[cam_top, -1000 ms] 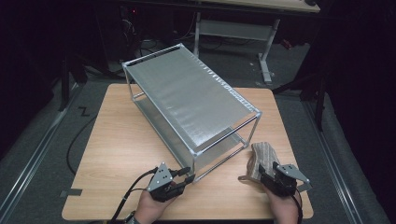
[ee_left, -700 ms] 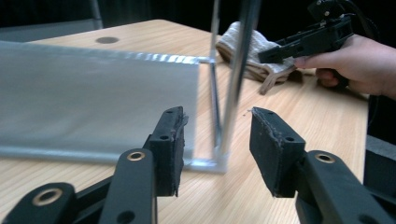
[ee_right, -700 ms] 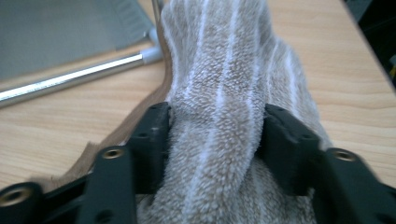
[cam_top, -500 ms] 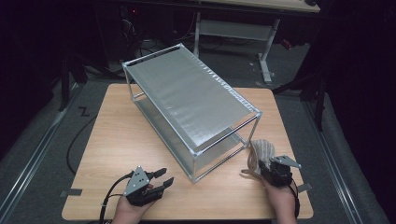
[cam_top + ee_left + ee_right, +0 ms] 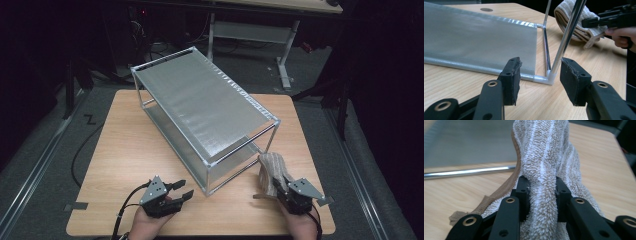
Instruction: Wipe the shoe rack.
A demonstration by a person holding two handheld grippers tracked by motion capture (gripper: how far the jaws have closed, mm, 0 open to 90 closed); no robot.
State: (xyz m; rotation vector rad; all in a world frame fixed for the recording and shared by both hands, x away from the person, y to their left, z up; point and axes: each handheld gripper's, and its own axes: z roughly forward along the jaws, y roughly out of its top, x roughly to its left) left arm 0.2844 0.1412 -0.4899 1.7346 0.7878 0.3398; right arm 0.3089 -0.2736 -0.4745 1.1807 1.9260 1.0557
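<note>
A metal-frame rack with two silver mesh shelves stands askew on the wooden table. My left gripper is open just in front of the rack's near corner, with nothing between its fingers. In the left gripper view the left gripper frames the corner post and the lower shelf from a short way off. My right gripper is shut on a folded beige towel to the right of that corner. The right gripper view has the right gripper pinching a fold of the towel.
The rack's bottom bar lies just left of the towel. Bare tabletop runs along the rack's left side and the front edge. A grey desk frame stands on the dark floor behind the table. A hand holds the right gripper.
My left gripper has drawn back from the rack's near corner toward the front edge and now stands open. The right gripper with the towel has barely moved.
</note>
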